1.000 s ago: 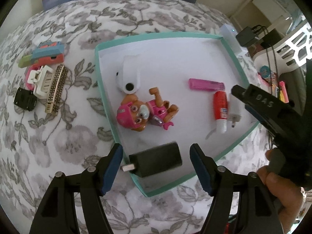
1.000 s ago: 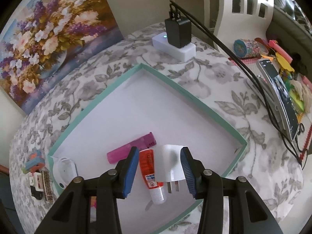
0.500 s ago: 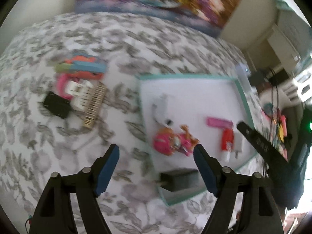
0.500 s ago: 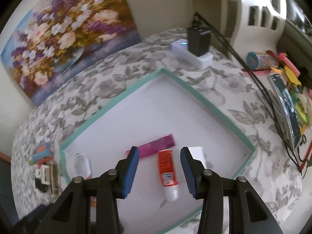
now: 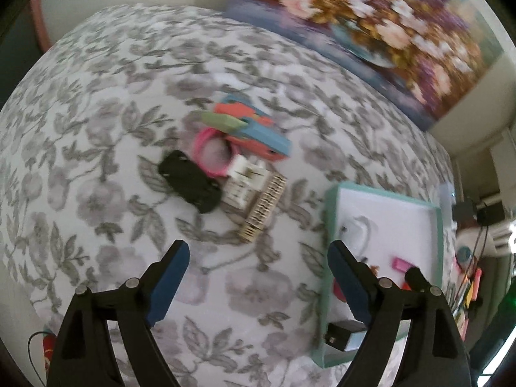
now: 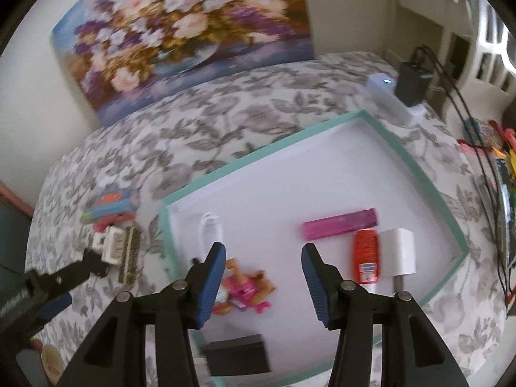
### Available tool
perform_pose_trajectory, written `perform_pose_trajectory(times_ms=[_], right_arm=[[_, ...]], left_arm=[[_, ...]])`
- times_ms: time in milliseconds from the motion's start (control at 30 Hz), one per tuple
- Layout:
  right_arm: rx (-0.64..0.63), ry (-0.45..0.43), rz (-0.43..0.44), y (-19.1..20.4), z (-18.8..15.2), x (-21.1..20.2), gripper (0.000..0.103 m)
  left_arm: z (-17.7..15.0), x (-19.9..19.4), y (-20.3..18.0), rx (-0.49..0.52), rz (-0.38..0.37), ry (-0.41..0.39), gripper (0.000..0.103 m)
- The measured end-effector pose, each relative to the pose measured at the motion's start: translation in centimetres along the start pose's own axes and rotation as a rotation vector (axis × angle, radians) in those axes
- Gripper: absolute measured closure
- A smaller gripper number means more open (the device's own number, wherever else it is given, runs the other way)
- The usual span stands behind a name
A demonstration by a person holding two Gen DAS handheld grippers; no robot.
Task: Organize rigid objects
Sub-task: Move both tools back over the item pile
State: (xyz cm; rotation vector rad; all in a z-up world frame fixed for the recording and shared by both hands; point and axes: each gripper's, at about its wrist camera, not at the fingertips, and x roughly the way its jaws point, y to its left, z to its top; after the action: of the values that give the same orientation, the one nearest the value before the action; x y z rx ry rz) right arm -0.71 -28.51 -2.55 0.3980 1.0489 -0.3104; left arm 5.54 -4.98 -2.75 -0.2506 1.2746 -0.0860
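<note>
The floral-covered table [image 5: 96, 161] holds a teal-rimmed tray [image 6: 416, 167] at the right, already carrying a toy pup [image 6: 245, 287], charger and tubes. The left gripper [image 5: 256, 259], jaws just widened and empty, faces the loose pile [image 5: 238, 161] far left of the tray. Judged next: descend on one piece. The right gripper [image 6: 262, 253] hangs parted, empty, over open tray floor.

My left gripper [image 5: 256, 285] hangs over the flowered surface [image 5: 106, 148], its jaws wide, just opened further, with nothing between them. Beyond lie a black clip [image 5: 190, 185], pink ring [image 5: 206, 153] and gold comb [image 5: 264, 208]. The teal-rimmed tray [image 5: 329, 225] sits right.
</note>
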Motion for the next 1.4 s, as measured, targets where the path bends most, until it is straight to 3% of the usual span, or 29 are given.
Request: perform_pose_trajectory(times_ms=[267,400,500,567,733,800,867,1200,1400], right_arm=[[-0.080,0.025,0.002,3.0,-0.9,0.6,0.036],[-0.080,0.033,0.005,3.4,-1.0,0.8,0.036],[-0.073,0.034,0.008,3.7,-1.0,0.8,0.033],[-0.082,0.031,0.010,4.1,-1.1,0.8,0.022],[-0.121,0.027,0.014,5.6,-1.4,1.0,0.022],[-0.135,0.025,0.017,6.2,-1.4,1.1,0.017],[-0.145,0.017,0.015,6.8,-1.4,1.1,0.001],[-0.200,-0.014,0.042,10.2,-1.0,1.4,0.000],[-0.260,-0.016,0.069,13.2,-0.8,2.4,0.000]], left_arm=[[1.6,-0.1,4.7,-0.136,0.045,-0.020,0.015],[2.3,-0.4,7.1,-0.197,0.079,-0.042,0.015],[2.8,-0.8,8.5,-0.223,0.117,-0.066,0.015],[3.1,-0.9,9.3,-0.236,0.140,-0.078,0.015],[3.8,-1.2,10.7,-0.247,0.187,-0.105,0.012],[3.9,-1.3,11.2,-0.251,0.197,-0.115,0.001],[4.2,-1.3,11.8,-0.257,0.209,-0.130,0.000],[5.4,-1.2,13.7,-0.265,0.216,-0.178,0.000],[5.8,0.1,13.7,-0.245,0.190,-0.140,0.000]])
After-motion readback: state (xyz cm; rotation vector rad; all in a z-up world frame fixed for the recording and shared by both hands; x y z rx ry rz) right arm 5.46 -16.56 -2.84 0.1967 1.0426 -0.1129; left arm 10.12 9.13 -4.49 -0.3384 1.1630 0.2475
